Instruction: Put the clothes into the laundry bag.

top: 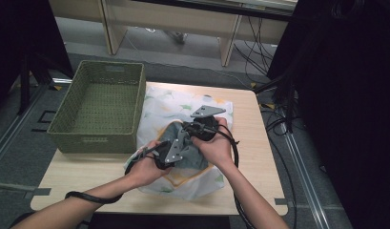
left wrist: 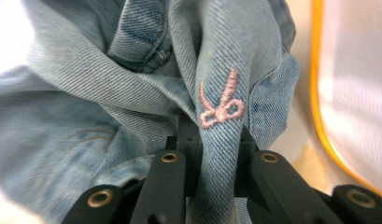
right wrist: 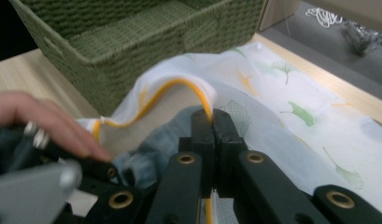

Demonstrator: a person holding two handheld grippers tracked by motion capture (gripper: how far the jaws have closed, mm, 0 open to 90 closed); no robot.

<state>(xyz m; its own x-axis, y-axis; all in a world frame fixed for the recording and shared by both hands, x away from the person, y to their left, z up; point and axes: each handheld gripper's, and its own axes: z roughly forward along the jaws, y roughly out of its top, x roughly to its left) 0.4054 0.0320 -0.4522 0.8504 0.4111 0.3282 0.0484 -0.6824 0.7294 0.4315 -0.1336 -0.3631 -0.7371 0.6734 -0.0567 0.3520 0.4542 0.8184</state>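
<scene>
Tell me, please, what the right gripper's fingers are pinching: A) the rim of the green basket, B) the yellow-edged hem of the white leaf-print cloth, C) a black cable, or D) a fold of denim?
B: in the right gripper view the right gripper is shut on the yellow-edged hem of the white leaf-print cloth.

high view overhead; gripper views close, sharing denim point(left wrist: 132, 93).
</scene>
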